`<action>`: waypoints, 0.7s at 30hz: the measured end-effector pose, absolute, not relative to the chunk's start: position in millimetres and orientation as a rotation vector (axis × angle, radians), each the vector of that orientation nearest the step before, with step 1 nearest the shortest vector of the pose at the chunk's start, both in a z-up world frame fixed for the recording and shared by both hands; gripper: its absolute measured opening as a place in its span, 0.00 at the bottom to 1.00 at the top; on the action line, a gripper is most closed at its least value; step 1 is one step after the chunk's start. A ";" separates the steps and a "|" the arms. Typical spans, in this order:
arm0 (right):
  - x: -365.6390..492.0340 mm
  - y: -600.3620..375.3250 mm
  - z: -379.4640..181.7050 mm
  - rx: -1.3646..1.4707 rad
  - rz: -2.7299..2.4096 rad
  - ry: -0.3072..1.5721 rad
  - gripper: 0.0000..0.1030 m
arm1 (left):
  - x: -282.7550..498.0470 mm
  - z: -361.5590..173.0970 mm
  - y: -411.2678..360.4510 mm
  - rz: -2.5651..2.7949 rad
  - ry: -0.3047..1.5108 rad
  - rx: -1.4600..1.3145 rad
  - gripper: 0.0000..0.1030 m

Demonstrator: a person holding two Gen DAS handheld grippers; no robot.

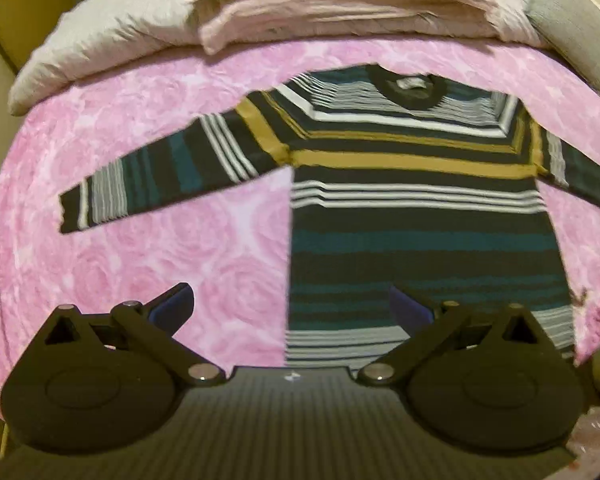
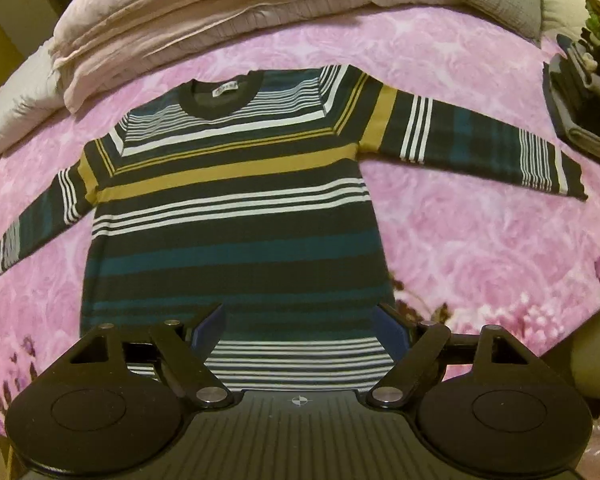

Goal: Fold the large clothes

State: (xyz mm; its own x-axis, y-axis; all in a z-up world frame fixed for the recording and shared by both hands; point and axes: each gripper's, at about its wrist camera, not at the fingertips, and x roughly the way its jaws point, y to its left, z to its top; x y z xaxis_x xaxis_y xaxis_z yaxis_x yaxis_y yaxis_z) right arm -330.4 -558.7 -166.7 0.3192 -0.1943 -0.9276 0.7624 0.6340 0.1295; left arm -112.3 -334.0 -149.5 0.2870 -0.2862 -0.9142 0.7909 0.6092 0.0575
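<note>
we see striped sweater [image 2: 236, 216] flat on pink bedspread [image 2: 480, 240]; left gripper [image 1: 290, 304], right gripper [image 2: 300, 320] above hem, both spread, empty.

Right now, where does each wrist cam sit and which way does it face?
Left wrist: on the open left gripper, angled down over the striped sweater hem's left side; fingers show.
Right wrist: on the open right gripper, angled down over the hem; fingers show.
Shared: sweater flat on the pink bedspread, folded bedding beyond.
</note>
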 end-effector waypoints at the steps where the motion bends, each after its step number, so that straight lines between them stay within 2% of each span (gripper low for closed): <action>1: -330.7 -555.4 -163.3 0.625 -0.685 1.063 0.75 | -115.6 -147.9 -336.0 -0.791 1.044 0.582 0.99; 14: -325.8 -515.4 -137.8 0.639 -0.764 1.039 0.75 | -124.1 -133.2 -341.4 -0.952 0.939 0.630 0.99; 21: -314.6 -494.2 -126.6 0.607 -0.757 1.040 0.75 | -121.2 -133.1 -333.1 -0.981 0.941 0.627 0.99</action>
